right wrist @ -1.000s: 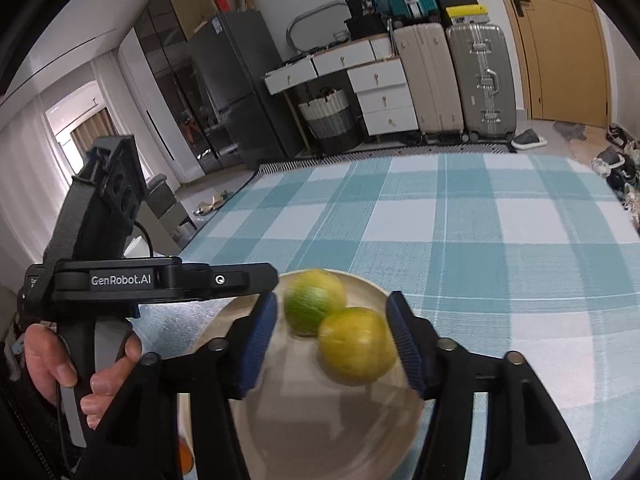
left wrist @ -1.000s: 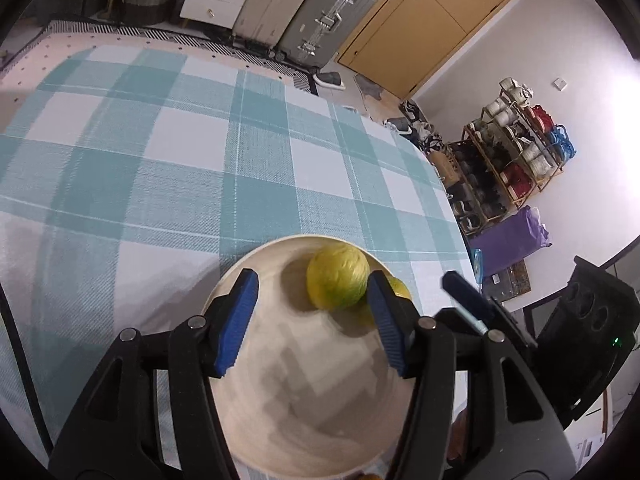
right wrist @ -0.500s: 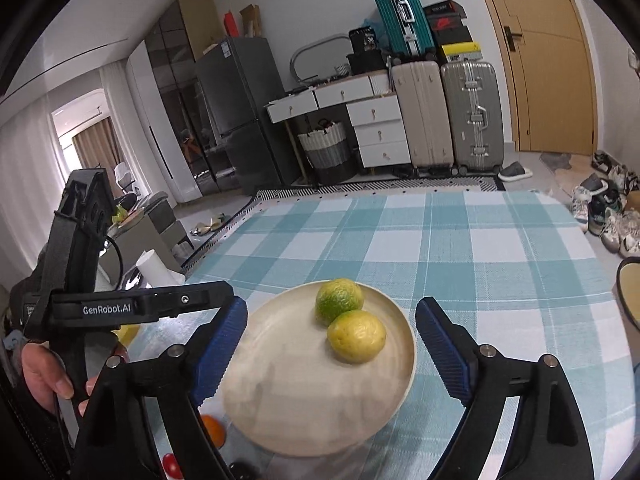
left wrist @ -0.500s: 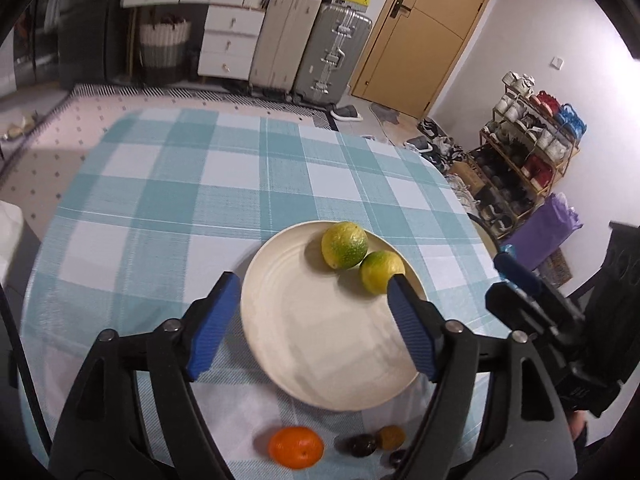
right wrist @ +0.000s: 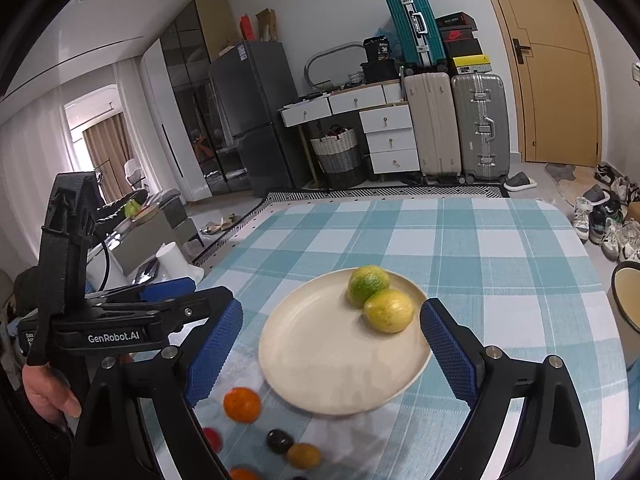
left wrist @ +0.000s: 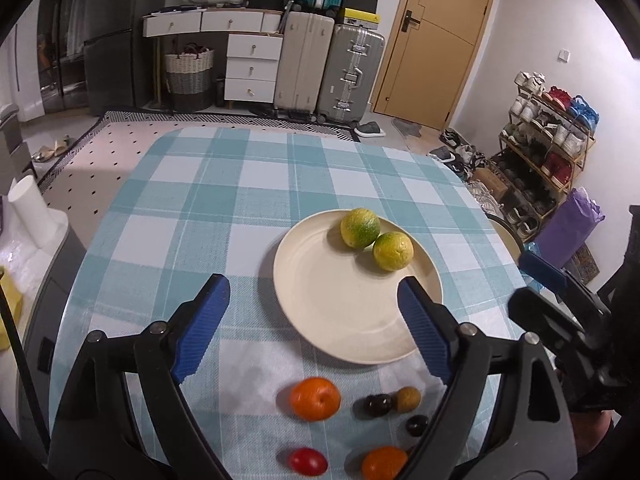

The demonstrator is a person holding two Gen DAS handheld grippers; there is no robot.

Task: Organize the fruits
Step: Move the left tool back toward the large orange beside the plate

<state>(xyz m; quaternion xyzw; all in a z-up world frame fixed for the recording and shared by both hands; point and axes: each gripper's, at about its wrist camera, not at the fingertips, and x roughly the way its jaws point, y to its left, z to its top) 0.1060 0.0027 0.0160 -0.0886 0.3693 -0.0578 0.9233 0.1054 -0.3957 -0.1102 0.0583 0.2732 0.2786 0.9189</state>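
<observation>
Two yellow-green citrus fruits (left wrist: 360, 227) (left wrist: 393, 251) lie side by side at the far edge of a cream plate (left wrist: 340, 320) on the checked cloth. The right wrist view shows the same pair (right wrist: 368, 282) (right wrist: 388, 310) on the plate (right wrist: 320, 364). My left gripper (left wrist: 310, 284) hovers above the plate's near left rim, jaws opening, nothing between the pads. My right gripper (right wrist: 332, 308) hangs above the plate, jaws opening, also holding nothing. In front of the plate lie an orange (left wrist: 315, 398), two dark plums (left wrist: 377, 405), a brownish fruit (left wrist: 408, 399) and a red tomato (left wrist: 307, 461).
A second orange (left wrist: 384, 462) sits at the near table edge. A dark-rimmed white bowl (right wrist: 628, 296) stands off the table's right side. A person's hand (right wrist: 44, 396) holds the left gripper's handle. Suitcases and drawers line the far wall.
Both grippers drew back and up from the plate while their jaws spread wide. The two citrus fruits stay on the plate. The loose fruits in front of the plate came into view.
</observation>
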